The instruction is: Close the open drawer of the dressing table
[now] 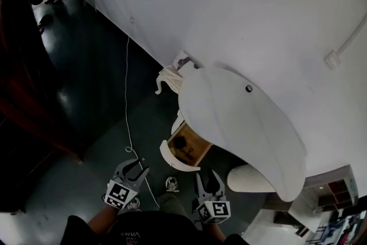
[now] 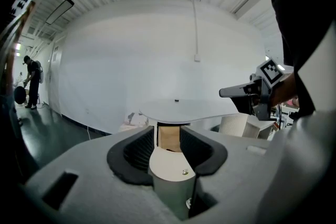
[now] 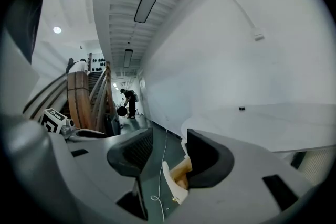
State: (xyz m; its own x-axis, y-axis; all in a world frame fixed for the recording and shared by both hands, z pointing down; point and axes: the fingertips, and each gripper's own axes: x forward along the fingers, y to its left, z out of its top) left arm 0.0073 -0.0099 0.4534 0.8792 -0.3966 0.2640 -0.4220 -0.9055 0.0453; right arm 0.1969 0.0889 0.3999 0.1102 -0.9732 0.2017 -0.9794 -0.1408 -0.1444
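Wood-lined drawer (image 1: 187, 148) stands pulled out from under the white dressing table (image 1: 241, 123). Just short of its front sit the left gripper (image 1: 137, 168) and right gripper (image 1: 207, 178), jaws apart, both empty.

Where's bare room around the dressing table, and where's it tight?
Free: the white curved tabletop, bare but for one small dark object near the wall; the dark floor left of the white cable. Tight: the open wood-lined drawer holds a dark item, with the white ribbed stool close on its right.
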